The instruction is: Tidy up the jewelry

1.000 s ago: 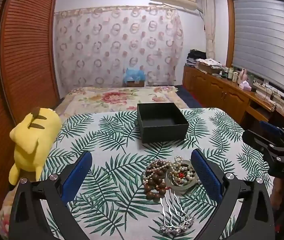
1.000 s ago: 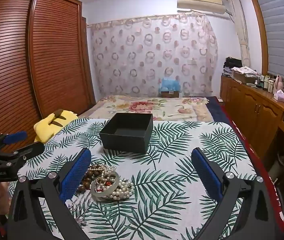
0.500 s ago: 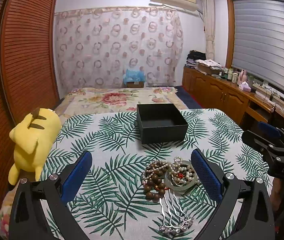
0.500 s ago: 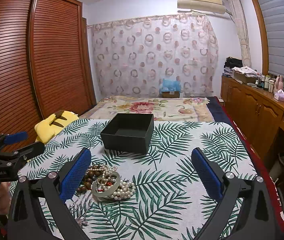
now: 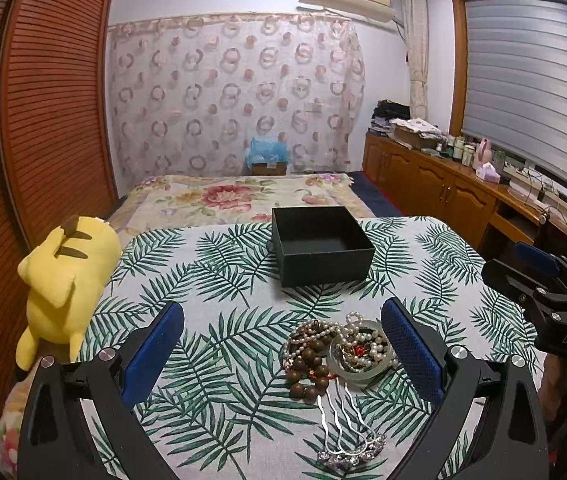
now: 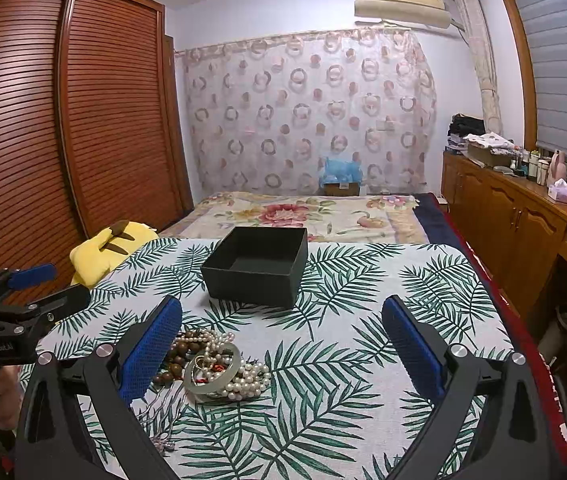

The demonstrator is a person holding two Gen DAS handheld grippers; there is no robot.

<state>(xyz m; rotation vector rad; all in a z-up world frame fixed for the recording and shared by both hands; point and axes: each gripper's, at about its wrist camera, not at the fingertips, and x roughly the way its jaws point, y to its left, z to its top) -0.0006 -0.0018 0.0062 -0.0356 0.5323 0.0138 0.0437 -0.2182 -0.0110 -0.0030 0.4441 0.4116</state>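
An open, empty black box [image 5: 321, 245] [image 6: 259, 266] stands mid-table on the leaf-print cloth. Nearer lies a jewelry pile: brown wooden beads [image 5: 309, 364] [image 6: 175, 354], a pale green bangle [image 5: 363, 360] [image 6: 213, 372], white pearls [image 6: 247, 380] and silver hairpins [image 5: 343, 428]. My left gripper [image 5: 283, 354] is open and empty, above the table just before the pile; it also shows at the left edge of the right wrist view [image 6: 23, 296]. My right gripper [image 6: 283, 354] is open and empty, right of the pile; it shows in the left wrist view [image 5: 543, 284].
A yellow plush toy [image 5: 63, 280] [image 6: 111, 248] lies at the table's left edge. A bed with a floral cover [image 5: 239, 198] is behind the table. A wooden cabinet [image 6: 523, 232] with clutter runs along the right wall, a wardrobe [image 6: 63, 120] along the left.
Both grippers have barely shifted; the views are almost the same. Nothing was taken hold of or moved.
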